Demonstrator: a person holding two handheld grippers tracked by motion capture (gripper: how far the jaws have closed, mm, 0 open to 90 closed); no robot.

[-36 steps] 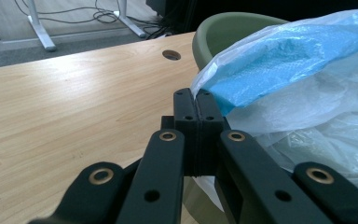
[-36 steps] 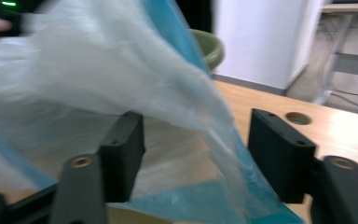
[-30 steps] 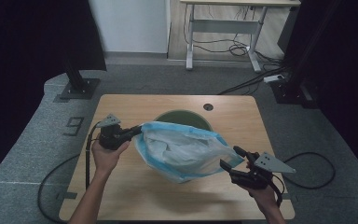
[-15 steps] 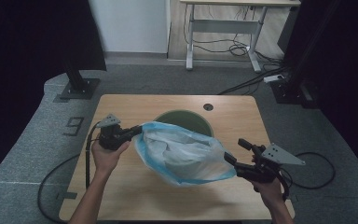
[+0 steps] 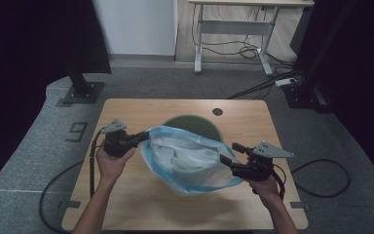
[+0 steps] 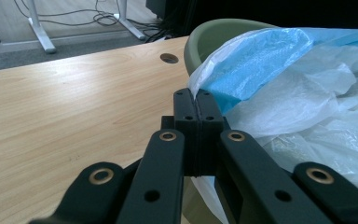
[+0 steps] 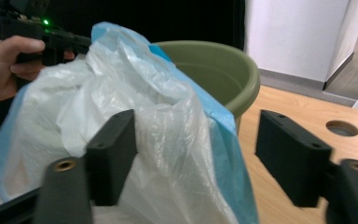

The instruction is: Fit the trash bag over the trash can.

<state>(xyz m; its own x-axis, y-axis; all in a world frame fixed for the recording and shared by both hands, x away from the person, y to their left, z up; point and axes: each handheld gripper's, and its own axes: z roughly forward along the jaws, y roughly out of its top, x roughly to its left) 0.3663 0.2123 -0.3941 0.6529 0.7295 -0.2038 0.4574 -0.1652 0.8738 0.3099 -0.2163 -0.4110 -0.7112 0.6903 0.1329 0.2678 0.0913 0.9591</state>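
Currently, blue-white plastic bag [image 5: 187, 158] held mid-table, draped over near rim of green bin [image 5: 202, 124], which sits at 12 o'clock from bag. Left gripper [image 5: 137, 139] clamped tight on bag edge at 9 o'clock side. Right gripper [image 5: 230, 156] at 3 o'clock side, jaws apart and just been closing, bag film bulging between them, pads not pressing. Wooden table [image 5: 141, 109] carries round cable hole [image 5: 217, 111] at 1 o'clock of bin. White desk frame [image 5: 233, 34] and floor cables [image 5: 246, 51] beyond.

Bag [image 5: 187, 158] blocks table centre [image 5: 141, 109] w/ bin [image 5: 209, 126] behind; room along far edge & corners.
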